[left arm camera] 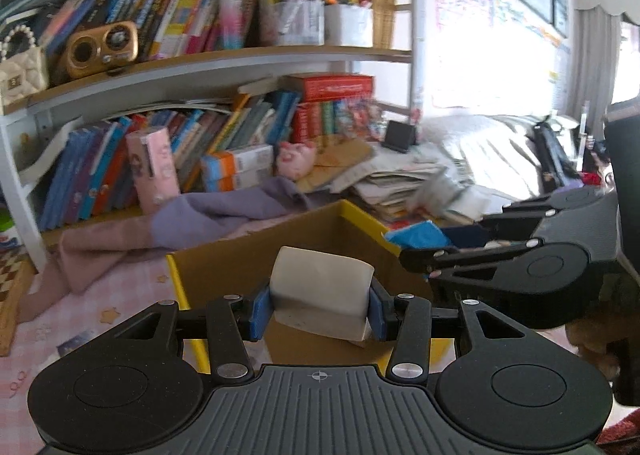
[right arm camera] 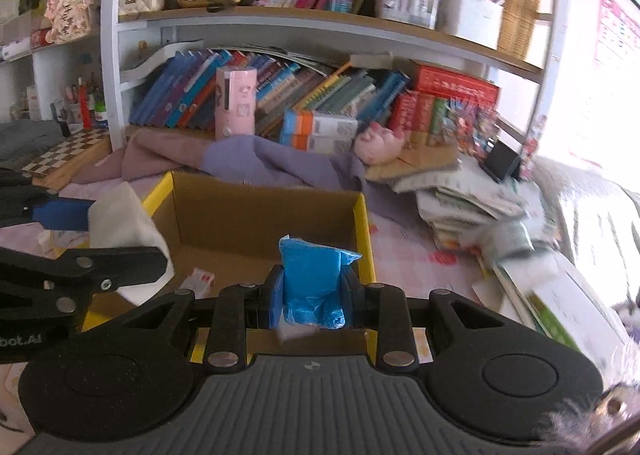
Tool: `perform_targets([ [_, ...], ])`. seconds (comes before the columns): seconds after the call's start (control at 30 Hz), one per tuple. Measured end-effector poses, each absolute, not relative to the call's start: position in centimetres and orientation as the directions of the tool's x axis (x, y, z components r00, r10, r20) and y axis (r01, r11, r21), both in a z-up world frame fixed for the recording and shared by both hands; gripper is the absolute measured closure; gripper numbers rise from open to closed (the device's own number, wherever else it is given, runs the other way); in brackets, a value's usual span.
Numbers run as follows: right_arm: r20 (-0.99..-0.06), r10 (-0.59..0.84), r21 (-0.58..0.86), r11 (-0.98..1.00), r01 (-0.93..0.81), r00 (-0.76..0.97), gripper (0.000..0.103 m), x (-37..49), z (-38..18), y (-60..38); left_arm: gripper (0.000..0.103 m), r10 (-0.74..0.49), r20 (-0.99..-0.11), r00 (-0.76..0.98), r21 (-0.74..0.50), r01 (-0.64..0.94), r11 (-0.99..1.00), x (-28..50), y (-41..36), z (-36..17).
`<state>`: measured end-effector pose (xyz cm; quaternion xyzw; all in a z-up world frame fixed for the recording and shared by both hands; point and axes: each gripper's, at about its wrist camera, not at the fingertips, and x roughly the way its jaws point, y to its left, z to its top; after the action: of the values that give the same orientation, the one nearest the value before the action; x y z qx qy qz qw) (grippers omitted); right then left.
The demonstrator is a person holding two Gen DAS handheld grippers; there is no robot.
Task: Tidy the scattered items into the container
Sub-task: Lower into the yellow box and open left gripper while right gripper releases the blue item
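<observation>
An open cardboard box [left arm camera: 240, 255] [right arm camera: 256, 211] with yellow rims stands on the pink cloth in front of the bookshelf. My left gripper [left arm camera: 318, 309] is shut on a white tissue pack [left arm camera: 322, 287] and holds it over the box's near edge. The same white tissue pack [right arm camera: 120, 215] shows at the box's left side in the right wrist view. My right gripper [right arm camera: 312, 295] is shut on a blue packet [right arm camera: 314, 279] above the box's near right part. That blue packet [left arm camera: 420, 237] and the right gripper [left arm camera: 416, 249] appear at the box's right rim in the left wrist view. A small white and red item [right arm camera: 202, 280] lies inside the box.
A purple and pink cloth [left arm camera: 216, 215] lies bunched behind the box. A pink pig toy [right arm camera: 376, 143] and a stack of papers [right arm camera: 460, 199] sit to the back right. Shelves packed with books [right arm camera: 280, 95] rise behind. A chessboard [right arm camera: 64, 155] lies at the left.
</observation>
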<state>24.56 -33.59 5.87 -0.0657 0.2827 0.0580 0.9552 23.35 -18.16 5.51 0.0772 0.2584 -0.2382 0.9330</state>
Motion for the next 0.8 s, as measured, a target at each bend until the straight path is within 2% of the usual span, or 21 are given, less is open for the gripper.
perform_targets([
  [0.13, -0.587, 0.121, -0.104, 0.969, -0.222, 0.8, 0.077, 28.5, 5.1, -33.4, 0.057, -0.329, -0.591, 0.736, 0.052, 0.442, 0.895, 25.8, -18.9, 3.9],
  [0.43, -0.739, 0.223, -0.061, 0.918, -0.392, 0.635, 0.077, 35.6, 2.2, -31.2, 0.057, -0.281, -0.72, 0.634, 0.029, 0.432, 0.901, 28.2, -20.6, -0.8],
  [0.63, -0.822, 0.232, -0.042, 0.886, -0.461, 0.52, 0.077, 38.2, -0.1, -29.4, 0.057, -0.276, -0.739, 0.615, -0.003, 0.407, 0.914, 28.8, -20.4, -1.9],
  [0.8, -0.863, 0.233, 0.01, 0.895, -0.446, 0.449, 0.077, 39.4, -1.8, -29.4, 0.057, -0.296, -0.751, 0.59, -0.055, 0.392, 0.918, 29.3, -20.1, -2.0],
])
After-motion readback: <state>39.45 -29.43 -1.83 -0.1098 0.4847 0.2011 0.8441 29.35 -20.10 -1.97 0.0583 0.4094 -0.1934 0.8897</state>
